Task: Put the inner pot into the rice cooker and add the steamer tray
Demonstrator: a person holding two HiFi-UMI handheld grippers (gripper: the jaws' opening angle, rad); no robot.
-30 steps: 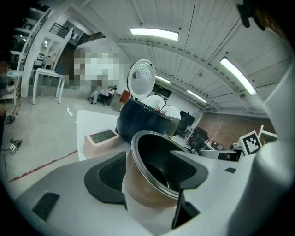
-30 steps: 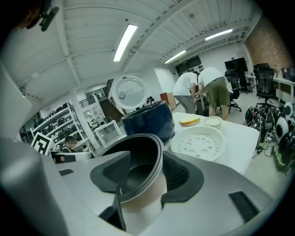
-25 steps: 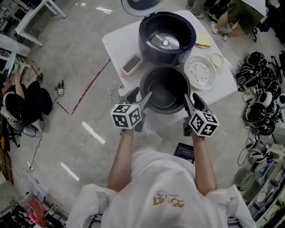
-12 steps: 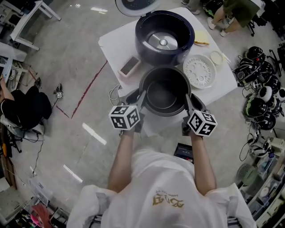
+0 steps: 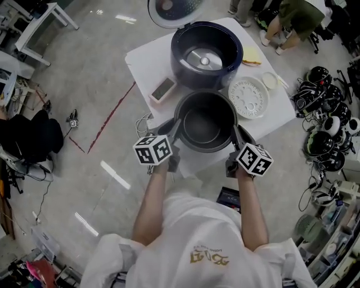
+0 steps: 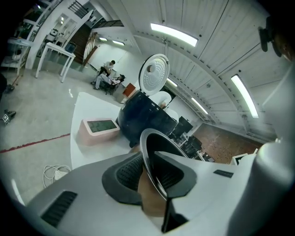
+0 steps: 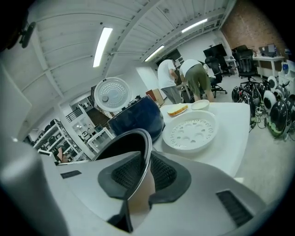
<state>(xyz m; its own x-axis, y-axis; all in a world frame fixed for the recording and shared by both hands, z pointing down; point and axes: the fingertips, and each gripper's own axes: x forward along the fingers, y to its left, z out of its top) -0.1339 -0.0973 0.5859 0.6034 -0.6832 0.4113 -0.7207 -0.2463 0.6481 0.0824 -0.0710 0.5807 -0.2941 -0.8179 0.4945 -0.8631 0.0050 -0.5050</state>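
Note:
The dark metal inner pot (image 5: pixel 205 121) stands at the near edge of the white table (image 5: pixel 147 61), in front of the dark blue rice cooker (image 5: pixel 206 53), whose lid (image 5: pixel 170 7) is up. The white perforated steamer tray (image 5: pixel 248 97) lies to the pot's right. My left gripper (image 5: pixel 175 133) has just been closing and its pads now press on the pot's left rim (image 6: pixel 146 143). My right gripper (image 5: pixel 237 135) has closed likewise on the right rim (image 7: pixel 146 152). In the right gripper view, the tray (image 7: pixel 191 131) and cooker (image 7: pixel 136 120) lie beyond the jaws.
A pink-edged flat device (image 5: pixel 163 87) lies left of the cooker. A small white bowl (image 5: pixel 270 80) and a yellow item (image 5: pixel 252 54) sit at the table's far right. Helmets (image 5: pixel 323 135) pile on the floor to the right, a white cable (image 5: pixel 145 119) lies left, and a person (image 5: pixel 298 17) bends beyond the table.
Both grippers stood wide open beside the pot a second ago. Their jaws have since closed onto its left and right rims.

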